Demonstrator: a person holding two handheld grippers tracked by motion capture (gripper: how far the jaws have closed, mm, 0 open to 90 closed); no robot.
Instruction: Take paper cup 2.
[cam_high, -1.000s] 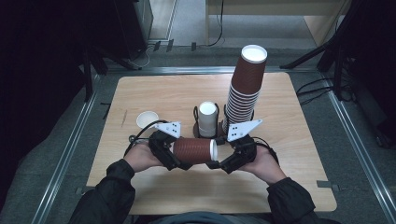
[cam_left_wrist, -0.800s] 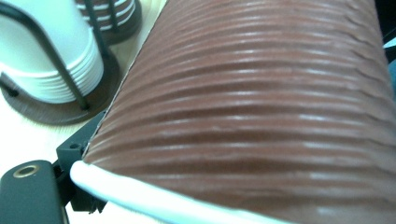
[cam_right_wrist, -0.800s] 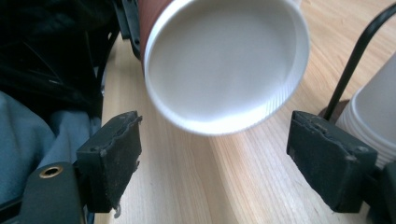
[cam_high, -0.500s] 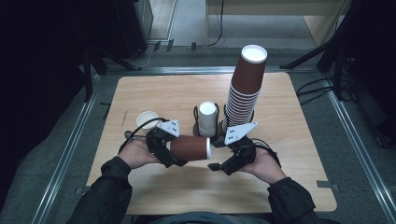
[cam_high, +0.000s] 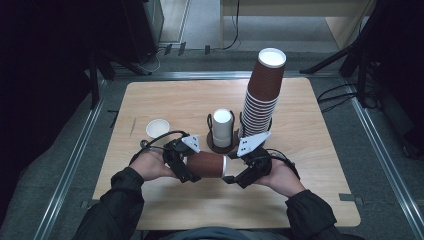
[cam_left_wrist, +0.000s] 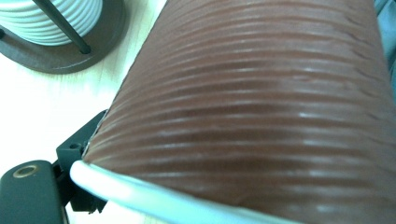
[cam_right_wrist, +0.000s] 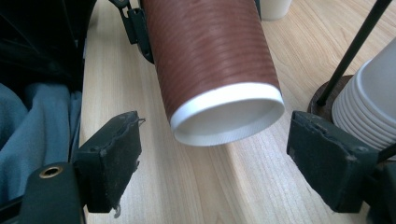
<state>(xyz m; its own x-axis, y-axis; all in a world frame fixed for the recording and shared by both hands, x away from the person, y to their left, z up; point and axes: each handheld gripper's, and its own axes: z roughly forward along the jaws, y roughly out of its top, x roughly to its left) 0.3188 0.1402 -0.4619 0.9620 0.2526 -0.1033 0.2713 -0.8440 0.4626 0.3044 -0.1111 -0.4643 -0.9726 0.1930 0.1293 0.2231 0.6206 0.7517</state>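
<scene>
Left gripper (cam_high: 186, 167): jaws clamped on the brown ribbed cup (cam_high: 206, 164), held horizontal just above the counter (cam_high: 310, 200). Right gripper (cam_right_wrist: 212, 154): jaws spread, one each side of the cup's white rim without contact. Behind: white cup stack (cam_high: 222, 127), tall brown cup stack (cam_high: 261, 95).

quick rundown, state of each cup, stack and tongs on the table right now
brown cup: on its side, off the table, mouth toward the right tongs
left tongs: shut on brown cup
right tongs: open, jaws either side of the cup's rim, not touching
brown stack: upright, tall
white stack: upright in its holder
small white cup: upright, alone
</scene>
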